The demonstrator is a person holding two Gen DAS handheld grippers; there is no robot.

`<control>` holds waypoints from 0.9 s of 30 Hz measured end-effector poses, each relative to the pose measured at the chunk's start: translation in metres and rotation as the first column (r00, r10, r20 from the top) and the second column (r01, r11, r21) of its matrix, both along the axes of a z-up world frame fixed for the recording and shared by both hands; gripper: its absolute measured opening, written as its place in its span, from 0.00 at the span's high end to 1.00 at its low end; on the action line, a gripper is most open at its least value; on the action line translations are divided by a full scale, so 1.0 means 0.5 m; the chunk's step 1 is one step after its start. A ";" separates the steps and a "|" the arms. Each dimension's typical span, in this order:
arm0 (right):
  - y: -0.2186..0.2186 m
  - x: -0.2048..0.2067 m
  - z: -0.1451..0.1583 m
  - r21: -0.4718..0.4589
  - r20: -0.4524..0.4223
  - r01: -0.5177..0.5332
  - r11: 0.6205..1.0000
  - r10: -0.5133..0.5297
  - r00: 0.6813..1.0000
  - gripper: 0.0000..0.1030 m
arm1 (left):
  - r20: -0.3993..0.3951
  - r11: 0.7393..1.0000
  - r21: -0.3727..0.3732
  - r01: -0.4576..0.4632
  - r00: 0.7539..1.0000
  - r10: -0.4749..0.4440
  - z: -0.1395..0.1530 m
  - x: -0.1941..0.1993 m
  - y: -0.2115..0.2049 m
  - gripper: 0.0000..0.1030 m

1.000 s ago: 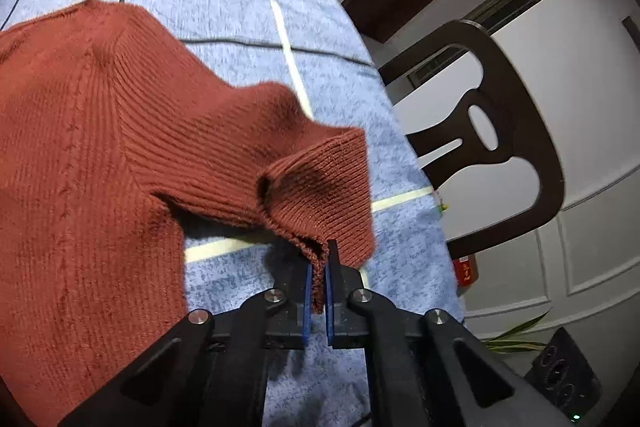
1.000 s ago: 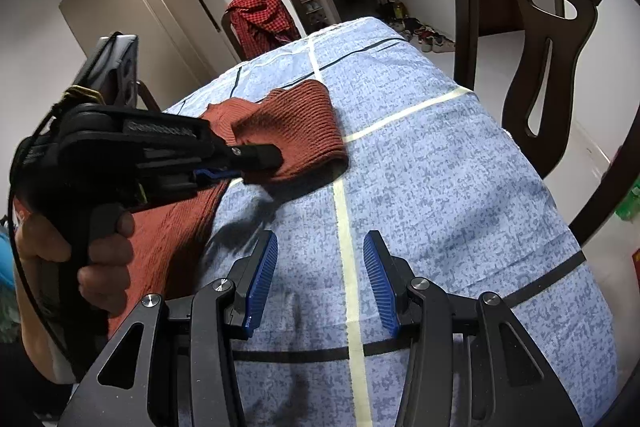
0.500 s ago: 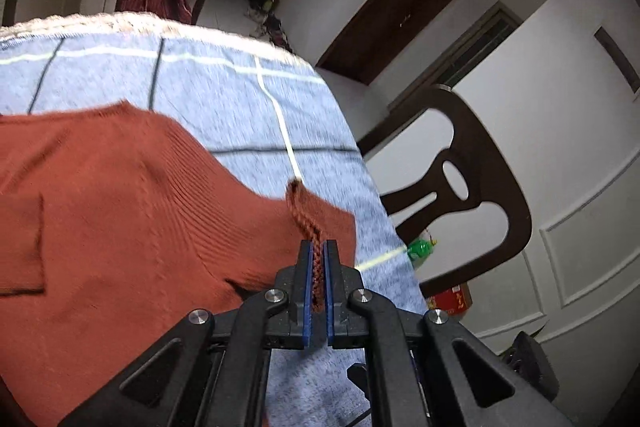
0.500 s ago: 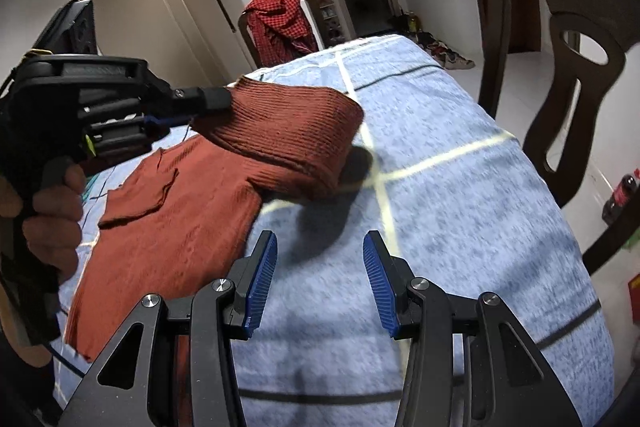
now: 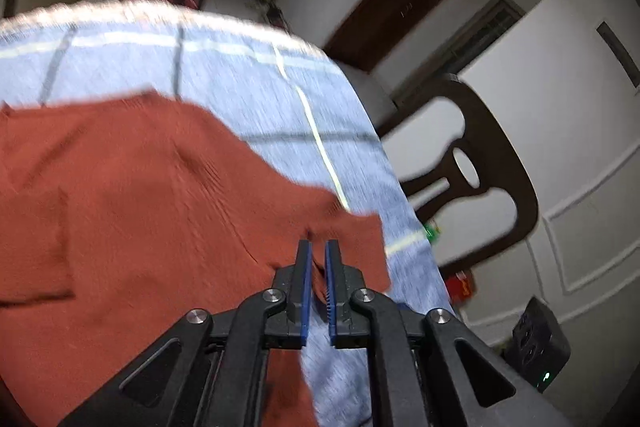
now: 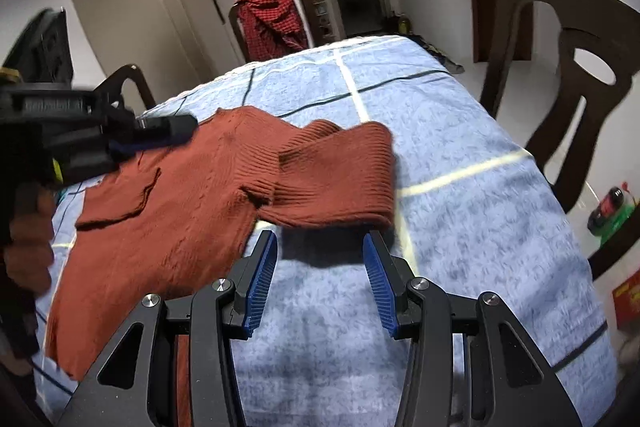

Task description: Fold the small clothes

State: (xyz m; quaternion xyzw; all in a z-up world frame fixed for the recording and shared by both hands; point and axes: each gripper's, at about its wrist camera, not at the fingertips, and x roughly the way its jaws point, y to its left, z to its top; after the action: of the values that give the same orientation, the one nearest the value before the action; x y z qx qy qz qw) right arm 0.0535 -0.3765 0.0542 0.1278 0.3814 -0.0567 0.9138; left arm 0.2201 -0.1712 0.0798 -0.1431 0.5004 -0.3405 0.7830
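right gripper (image 6: 319, 247) open beside rust sweater (image 6: 192, 195).

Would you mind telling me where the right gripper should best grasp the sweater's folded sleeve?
Probably the ribbed cuff end of the sleeve, approached from the near side with the open right gripper: that edge lies thick and doubled on the tablecloth, facing the fingers.

Surface: table under a blue cloth (image 6: 460, 227) with white and dark grid lines.
On it: rust knit sweater (image 6: 192, 203) spread flat, one sleeve (image 6: 340, 179) doubled back towards the body.
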 end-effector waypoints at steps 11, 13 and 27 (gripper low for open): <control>-0.024 -0.051 0.020 0.029 0.046 0.037 0.999 -0.038 0.998 0.55 | -0.171 0.996 -0.048 0.072 0.982 -0.080 -0.091 -0.039 -0.079 0.60; -0.025 -0.055 0.022 0.025 0.049 0.035 0.999 -0.036 0.998 0.55 | -0.187 0.998 -0.038 0.056 0.980 -0.062 -0.101 -0.039 -0.083 0.56; -0.043 -0.060 0.004 0.055 0.039 0.028 0.998 -0.030 0.999 0.55 | -0.166 0.999 -0.026 -0.029 0.986 0.024 -0.101 -0.032 -0.106 0.55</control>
State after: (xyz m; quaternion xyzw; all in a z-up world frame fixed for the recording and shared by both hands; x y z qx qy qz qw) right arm 0.0233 -0.3982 0.0561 0.1591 0.3627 -0.0572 0.9164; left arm 0.2043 -0.2240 0.0295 -0.1886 0.5570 -0.3241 0.7410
